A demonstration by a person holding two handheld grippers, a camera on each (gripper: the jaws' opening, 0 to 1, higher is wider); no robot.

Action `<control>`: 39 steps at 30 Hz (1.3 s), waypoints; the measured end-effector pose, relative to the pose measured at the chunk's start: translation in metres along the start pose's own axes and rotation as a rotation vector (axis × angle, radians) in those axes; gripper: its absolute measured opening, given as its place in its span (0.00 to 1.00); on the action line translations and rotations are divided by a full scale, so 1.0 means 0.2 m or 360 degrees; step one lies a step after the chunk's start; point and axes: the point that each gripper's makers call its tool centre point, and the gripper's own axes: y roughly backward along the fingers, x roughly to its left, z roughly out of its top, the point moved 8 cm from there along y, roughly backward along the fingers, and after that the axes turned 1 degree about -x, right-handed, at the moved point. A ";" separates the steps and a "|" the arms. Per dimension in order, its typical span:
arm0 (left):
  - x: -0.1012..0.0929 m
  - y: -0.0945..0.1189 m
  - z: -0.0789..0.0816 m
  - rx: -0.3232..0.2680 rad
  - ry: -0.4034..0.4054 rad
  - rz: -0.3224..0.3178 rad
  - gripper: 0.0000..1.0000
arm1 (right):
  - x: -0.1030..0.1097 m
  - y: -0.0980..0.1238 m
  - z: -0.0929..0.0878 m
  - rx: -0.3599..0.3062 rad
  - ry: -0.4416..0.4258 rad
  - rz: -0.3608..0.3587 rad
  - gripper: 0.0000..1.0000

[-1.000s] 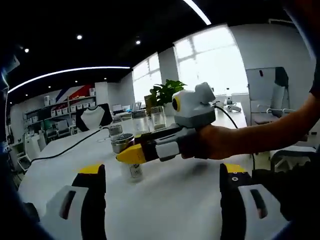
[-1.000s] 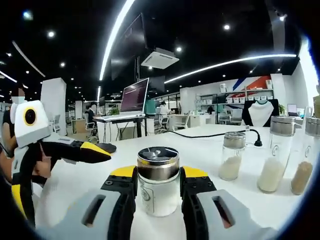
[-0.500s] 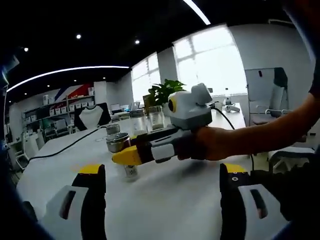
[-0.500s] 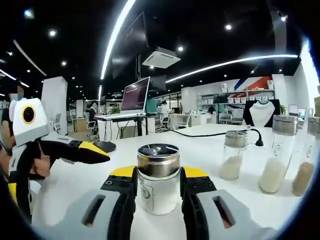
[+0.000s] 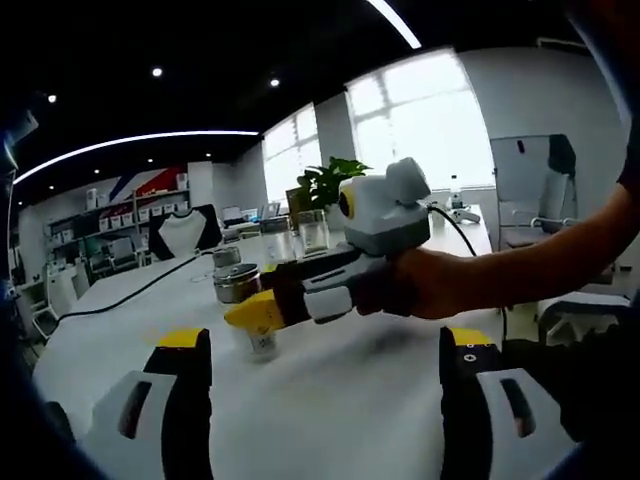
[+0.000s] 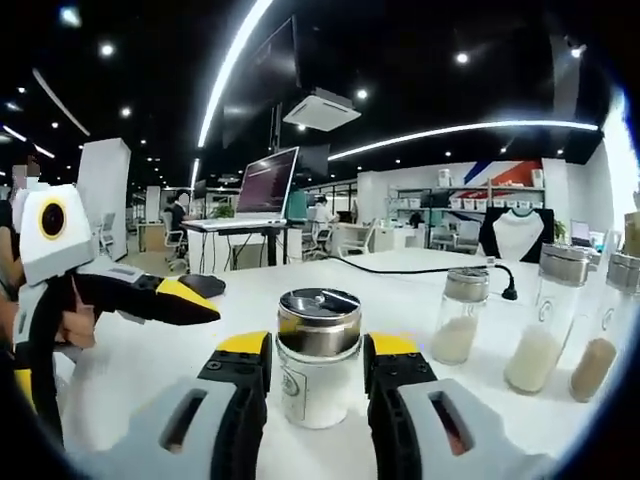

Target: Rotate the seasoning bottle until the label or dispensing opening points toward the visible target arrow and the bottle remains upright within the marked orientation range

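While right tool (image 6: 318,362) pinches seasoning bottle (image 6: 318,368) mid-table (image 6: 480,400), left tool (image 5: 325,350) wide, well apart.

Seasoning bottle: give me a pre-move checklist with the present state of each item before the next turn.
1. Seasoning bottle upright on the white table: ok.
2. Right tool jaws flank the bottle: ok; firm contact: cannot tell.
3. Left tool open and off the bottle: ok.
4. Target arrow located: cannot tell.
5. Label direction: cannot tell.
6. Neighbouring jars stand apart from the bottle: ok.
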 end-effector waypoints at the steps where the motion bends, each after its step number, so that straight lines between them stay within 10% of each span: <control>1: 0.00 0.00 0.00 -0.0002 0.0002 0.0002 1.00 | 0.00 0.01 0.01 -0.0001 0.0001 -0.0001 0.39; 19: 0.00 0.00 -0.01 0.0010 0.0022 0.0023 1.00 | -0.13 0.10 0.12 -0.0122 -0.0108 -0.0138 0.45; 39: 0.01 0.00 -0.02 0.0042 0.0001 0.0027 1.00 | -0.37 -0.04 0.04 -0.0014 0.0060 -0.0441 0.35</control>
